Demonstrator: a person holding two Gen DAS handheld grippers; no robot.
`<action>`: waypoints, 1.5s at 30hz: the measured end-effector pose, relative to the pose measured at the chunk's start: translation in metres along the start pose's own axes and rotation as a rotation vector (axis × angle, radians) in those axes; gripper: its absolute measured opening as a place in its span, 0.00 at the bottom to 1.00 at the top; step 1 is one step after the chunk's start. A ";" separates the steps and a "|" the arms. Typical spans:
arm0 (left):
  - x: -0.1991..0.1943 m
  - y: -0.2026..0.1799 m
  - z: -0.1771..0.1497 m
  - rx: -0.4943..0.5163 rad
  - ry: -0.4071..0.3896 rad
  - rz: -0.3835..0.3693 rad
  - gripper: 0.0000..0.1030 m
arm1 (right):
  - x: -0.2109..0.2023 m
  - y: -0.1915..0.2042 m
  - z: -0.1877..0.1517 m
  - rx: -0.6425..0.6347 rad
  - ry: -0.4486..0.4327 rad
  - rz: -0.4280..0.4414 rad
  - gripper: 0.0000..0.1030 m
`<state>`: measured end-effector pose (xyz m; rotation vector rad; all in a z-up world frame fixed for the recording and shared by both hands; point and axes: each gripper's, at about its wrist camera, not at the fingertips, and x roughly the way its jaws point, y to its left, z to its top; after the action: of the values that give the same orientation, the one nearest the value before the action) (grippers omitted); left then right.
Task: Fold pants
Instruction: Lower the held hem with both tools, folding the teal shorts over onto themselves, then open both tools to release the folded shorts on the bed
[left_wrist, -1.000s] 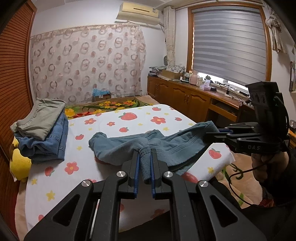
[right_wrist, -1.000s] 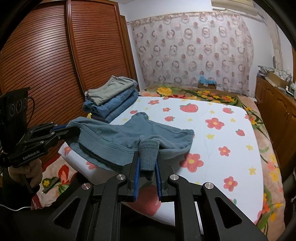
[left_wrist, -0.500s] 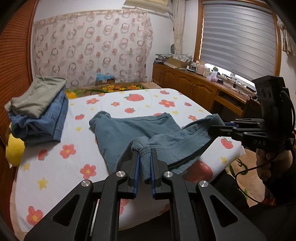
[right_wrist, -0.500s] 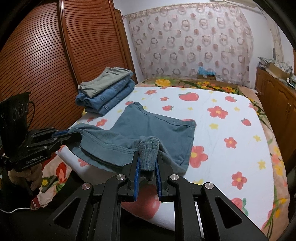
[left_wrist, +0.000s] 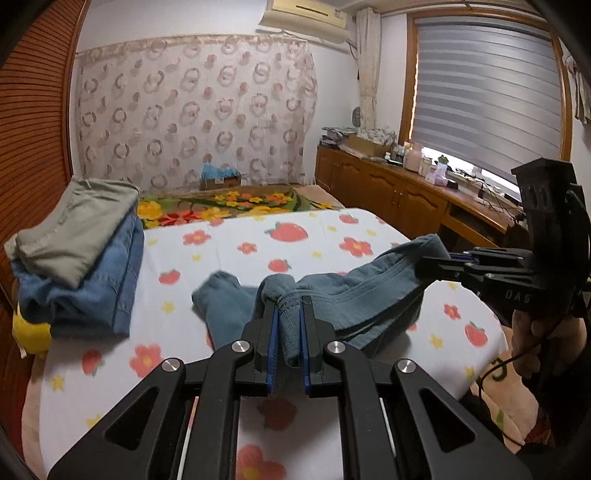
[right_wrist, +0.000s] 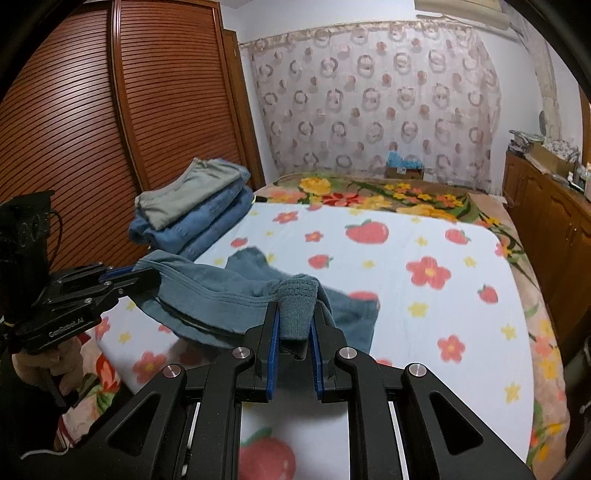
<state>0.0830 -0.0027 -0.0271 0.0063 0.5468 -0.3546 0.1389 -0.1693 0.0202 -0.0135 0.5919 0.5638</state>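
Blue-grey pants (left_wrist: 369, 295) hang by their waistband between my two grippers over a white bed sheet (left_wrist: 258, 236) printed with strawberries and flowers. In the left wrist view my left gripper (left_wrist: 289, 304) is shut on a bunched end of the waistband. My right gripper (left_wrist: 424, 264) grips the other end at the right. The right wrist view shows the right gripper (right_wrist: 295, 310) shut on ribbed waistband fabric of the pants (right_wrist: 221, 291), with the left gripper (right_wrist: 153, 275) at the left. The lower part of the pants lies crumpled on the sheet beneath.
A stack of folded clothes (left_wrist: 74, 258) (right_wrist: 195, 214) sits at the bed's left side by a slatted wooden wardrobe (right_wrist: 92, 129). A floral blanket (left_wrist: 221, 203) covers the far end. Wooden cabinets (left_wrist: 388, 192) line the right wall. A hand (right_wrist: 48, 365) holds each gripper.
Both grippers have moved forward over the bed with the waistband held taut between them. The pants' lower part, lying spread flat half a second ago, now bunches under the raised waistband.
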 end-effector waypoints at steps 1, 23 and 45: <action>0.002 0.001 0.003 -0.002 -0.004 0.003 0.10 | 0.003 -0.001 0.002 0.000 -0.003 -0.004 0.14; 0.063 0.014 0.001 0.015 0.097 0.075 0.10 | 0.067 -0.018 0.012 0.026 0.071 -0.040 0.14; 0.061 0.022 0.010 -0.021 0.077 0.069 0.42 | 0.070 -0.014 0.029 -0.017 0.088 -0.076 0.23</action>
<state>0.1442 -0.0027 -0.0511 0.0186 0.6245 -0.2826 0.2088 -0.1411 0.0049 -0.0763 0.6694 0.4964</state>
